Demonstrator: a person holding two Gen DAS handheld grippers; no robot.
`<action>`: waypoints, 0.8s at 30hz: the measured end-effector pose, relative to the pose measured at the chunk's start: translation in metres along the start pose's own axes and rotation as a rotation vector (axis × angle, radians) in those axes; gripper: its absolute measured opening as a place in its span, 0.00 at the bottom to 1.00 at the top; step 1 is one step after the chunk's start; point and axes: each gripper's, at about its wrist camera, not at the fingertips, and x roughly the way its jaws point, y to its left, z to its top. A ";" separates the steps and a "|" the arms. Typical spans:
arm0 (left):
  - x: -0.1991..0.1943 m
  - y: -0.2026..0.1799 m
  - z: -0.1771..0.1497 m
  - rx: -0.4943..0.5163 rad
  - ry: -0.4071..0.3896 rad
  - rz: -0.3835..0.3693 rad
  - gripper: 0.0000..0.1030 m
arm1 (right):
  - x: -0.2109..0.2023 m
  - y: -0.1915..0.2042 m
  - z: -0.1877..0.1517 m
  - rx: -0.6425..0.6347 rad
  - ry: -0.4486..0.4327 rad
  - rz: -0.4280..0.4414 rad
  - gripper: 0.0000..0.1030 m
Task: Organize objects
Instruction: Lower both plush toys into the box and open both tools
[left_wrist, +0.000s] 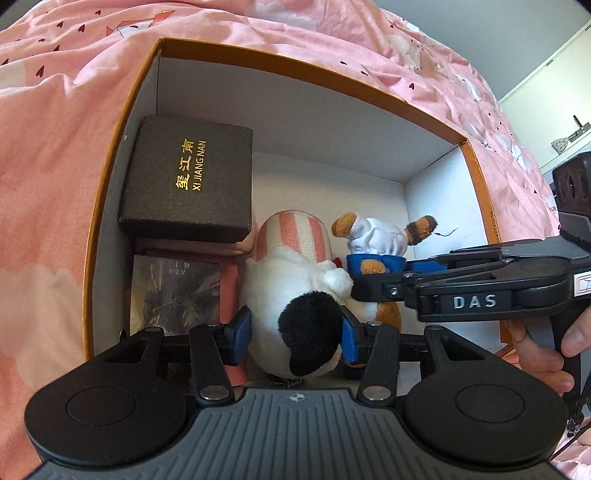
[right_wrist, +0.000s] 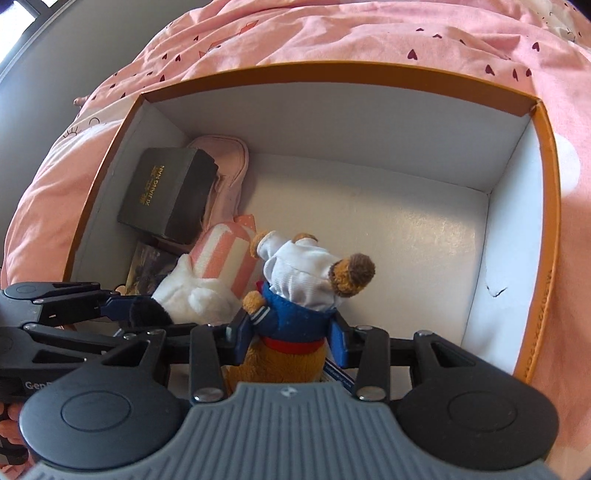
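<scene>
An orange box with a white inside (left_wrist: 369, 122) lies on a pink bed. My left gripper (left_wrist: 295, 332) is shut on a white plush with a black patch and pink striped trousers (left_wrist: 295, 295), held head-down inside the box. My right gripper (right_wrist: 290, 338) is shut on a brown plush bear in a blue jacket and white trousers (right_wrist: 295, 295), right beside the white plush (right_wrist: 207, 284). In the left wrist view the right gripper (left_wrist: 373, 273) comes in from the right, holding the bear (left_wrist: 376, 236).
A black case with gold lettering (left_wrist: 192, 181) sits in the box's left corner on a pink pouch (right_wrist: 225, 170). A dark booklet (left_wrist: 173, 291) lies in front of it. The box floor (right_wrist: 388, 229) on the right is bare. Pink bedding (right_wrist: 369, 33) surrounds the box.
</scene>
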 end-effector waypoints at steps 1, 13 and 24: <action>0.000 0.000 0.000 0.004 0.000 0.002 0.54 | 0.004 0.001 0.001 -0.006 0.009 -0.004 0.43; -0.001 0.003 -0.005 0.007 -0.037 -0.001 0.65 | 0.016 0.001 0.002 0.009 0.007 -0.006 0.49; -0.034 -0.012 -0.007 0.074 -0.153 0.001 0.64 | -0.028 0.004 -0.012 0.028 -0.113 -0.035 0.62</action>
